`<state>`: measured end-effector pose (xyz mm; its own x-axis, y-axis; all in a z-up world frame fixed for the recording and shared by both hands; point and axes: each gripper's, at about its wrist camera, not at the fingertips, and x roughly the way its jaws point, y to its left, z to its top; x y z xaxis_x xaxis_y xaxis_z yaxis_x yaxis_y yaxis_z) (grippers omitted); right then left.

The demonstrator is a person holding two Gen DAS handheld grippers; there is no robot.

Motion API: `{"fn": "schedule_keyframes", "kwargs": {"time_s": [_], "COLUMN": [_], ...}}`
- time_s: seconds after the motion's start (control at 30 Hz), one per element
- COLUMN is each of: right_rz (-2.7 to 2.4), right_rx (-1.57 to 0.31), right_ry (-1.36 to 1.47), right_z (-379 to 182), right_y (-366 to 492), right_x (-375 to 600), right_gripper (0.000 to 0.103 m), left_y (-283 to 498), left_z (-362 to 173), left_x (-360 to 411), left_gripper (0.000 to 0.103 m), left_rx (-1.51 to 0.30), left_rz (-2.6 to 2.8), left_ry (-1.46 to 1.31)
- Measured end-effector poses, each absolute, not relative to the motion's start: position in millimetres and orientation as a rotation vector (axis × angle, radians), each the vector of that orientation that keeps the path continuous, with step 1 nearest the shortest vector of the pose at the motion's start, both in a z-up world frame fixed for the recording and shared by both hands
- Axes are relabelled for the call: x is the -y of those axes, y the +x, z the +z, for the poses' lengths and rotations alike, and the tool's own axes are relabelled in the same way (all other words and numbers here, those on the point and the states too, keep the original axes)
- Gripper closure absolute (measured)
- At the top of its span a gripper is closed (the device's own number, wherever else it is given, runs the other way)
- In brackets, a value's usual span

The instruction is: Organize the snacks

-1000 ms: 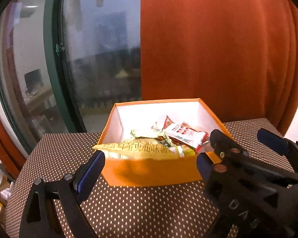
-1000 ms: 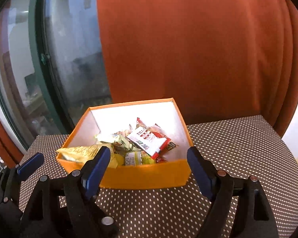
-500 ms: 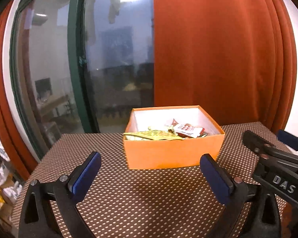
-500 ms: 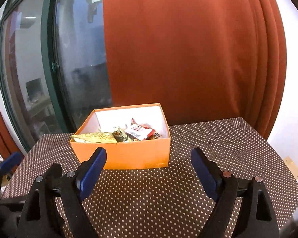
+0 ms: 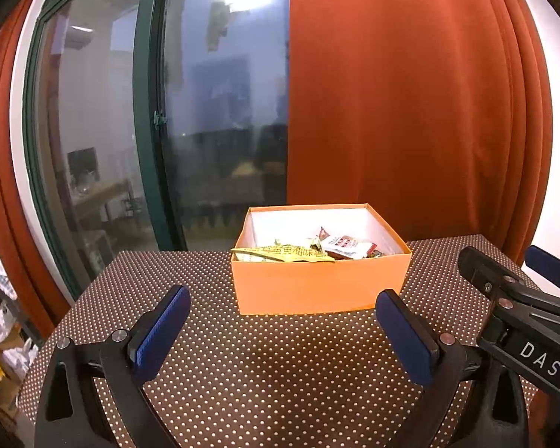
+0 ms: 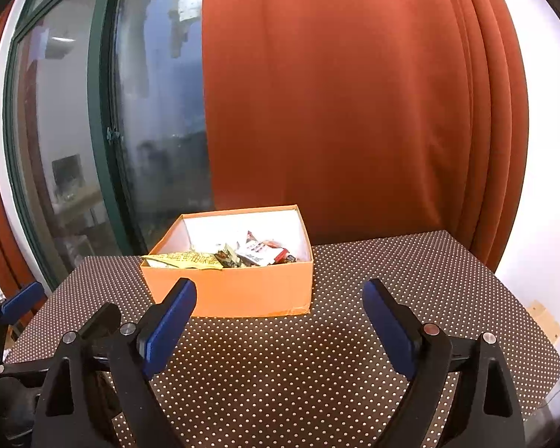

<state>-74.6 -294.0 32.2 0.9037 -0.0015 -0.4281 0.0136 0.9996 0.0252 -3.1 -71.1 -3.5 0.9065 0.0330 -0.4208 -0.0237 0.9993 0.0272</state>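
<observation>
Both tongs, left tongs [image 5: 280,323] and right tongs [image 6: 280,313], have withdrawn from the orange box [image 5: 319,283]. We find both spread, empty, the right having just opened further.

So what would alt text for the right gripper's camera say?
An open orange box of snack packets sits on a brown dotted table, before an orange curtain and a dark window. The right gripper is open and empty in front; the left gripper shows at the left edge.
</observation>
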Motion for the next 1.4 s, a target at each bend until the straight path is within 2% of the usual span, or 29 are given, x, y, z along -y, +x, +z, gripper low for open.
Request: {"fn": "schedule_keyframes", "kwargs": {"time_s": [1.4], "right_rz": [-0.003], "right_rx": [-0.437], "right_ry": [0.035], "right_z": [33], "right_y": [-66], "right_x": [294], "right_gripper": [0.010], "left_y": [-2], "left_z": [1], "left_x": [59], "left_gripper": [0.001], "left_rx": [-0.451], "left_rz": [0.011], "left_ry": [-0.018]}}
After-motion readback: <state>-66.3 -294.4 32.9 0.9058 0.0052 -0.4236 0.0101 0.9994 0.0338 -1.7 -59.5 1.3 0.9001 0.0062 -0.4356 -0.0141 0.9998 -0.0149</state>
